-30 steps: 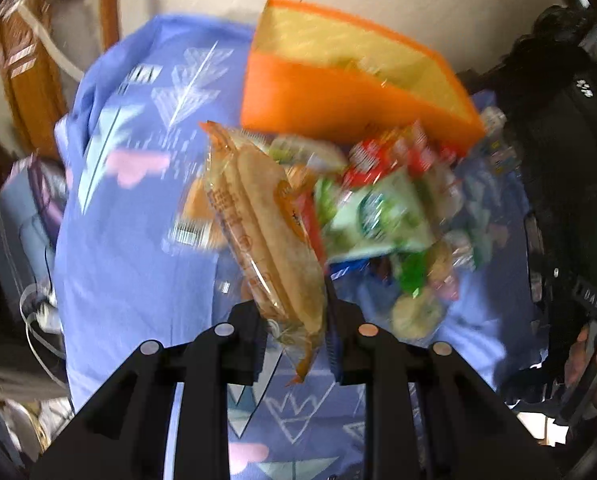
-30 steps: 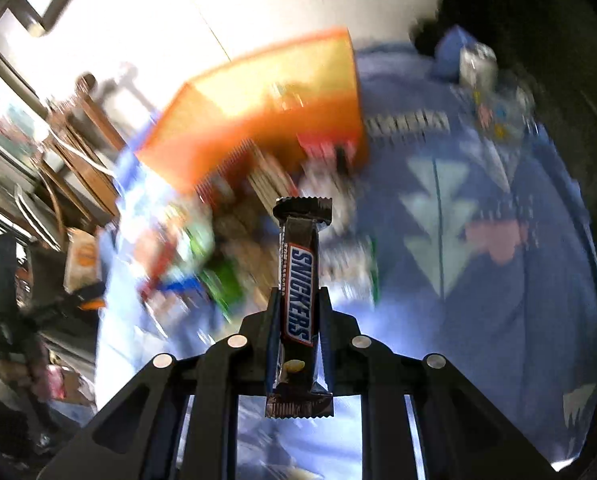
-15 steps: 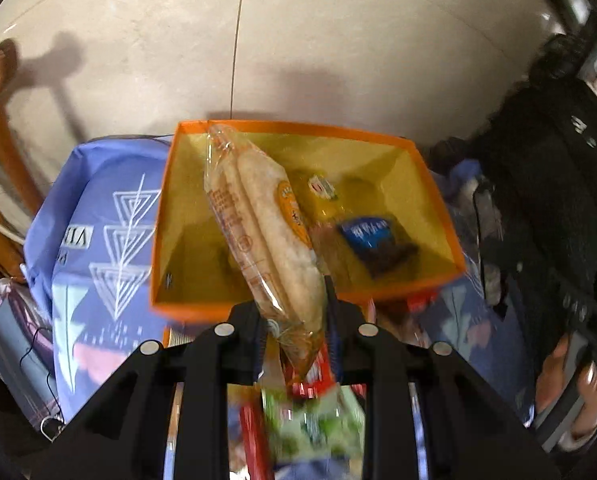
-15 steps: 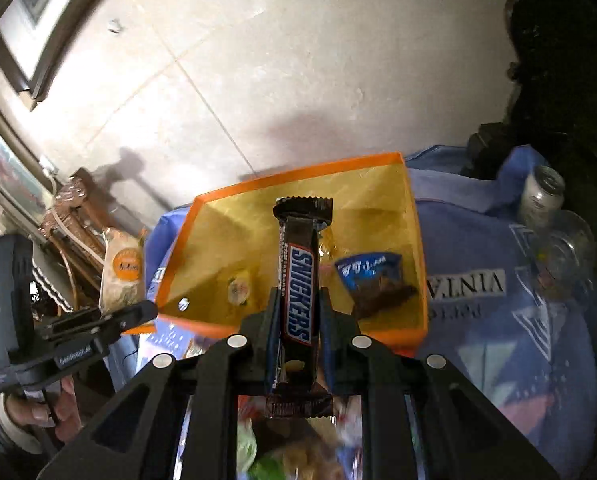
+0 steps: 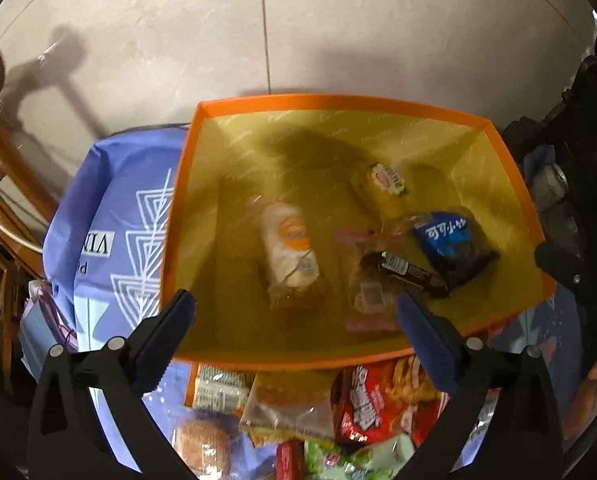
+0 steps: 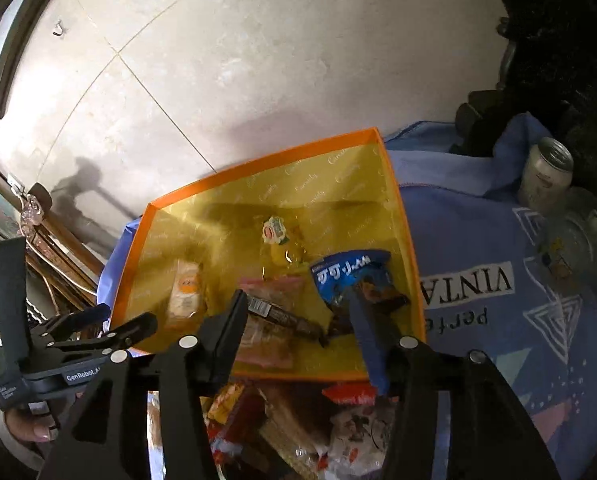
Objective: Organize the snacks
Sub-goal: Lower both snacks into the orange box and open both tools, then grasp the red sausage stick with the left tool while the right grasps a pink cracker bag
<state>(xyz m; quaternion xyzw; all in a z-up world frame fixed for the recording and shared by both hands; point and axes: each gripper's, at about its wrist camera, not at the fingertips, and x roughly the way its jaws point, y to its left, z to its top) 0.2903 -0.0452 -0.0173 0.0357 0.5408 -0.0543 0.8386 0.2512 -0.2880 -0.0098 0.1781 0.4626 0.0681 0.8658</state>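
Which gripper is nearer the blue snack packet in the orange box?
Right. The right gripper hangs just above the blue snack packet; the left gripper is over the box's opposite half, beside the pale packet.

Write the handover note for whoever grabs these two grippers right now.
Left gripper: jaws have just been opening, now wide and empty, above the orange box.
Right gripper: jaws have just been opening, nothing pinched, over the same box.
In the box: cream-and-orange bread pack, chocolate bar, blue packet, yellow packet, pink-edged clear packet.
Done: those five snacks are boxed.
Left: the snack pile on the blue cloth in front of the box, including a red packet. A can stands to the right on the cloth.
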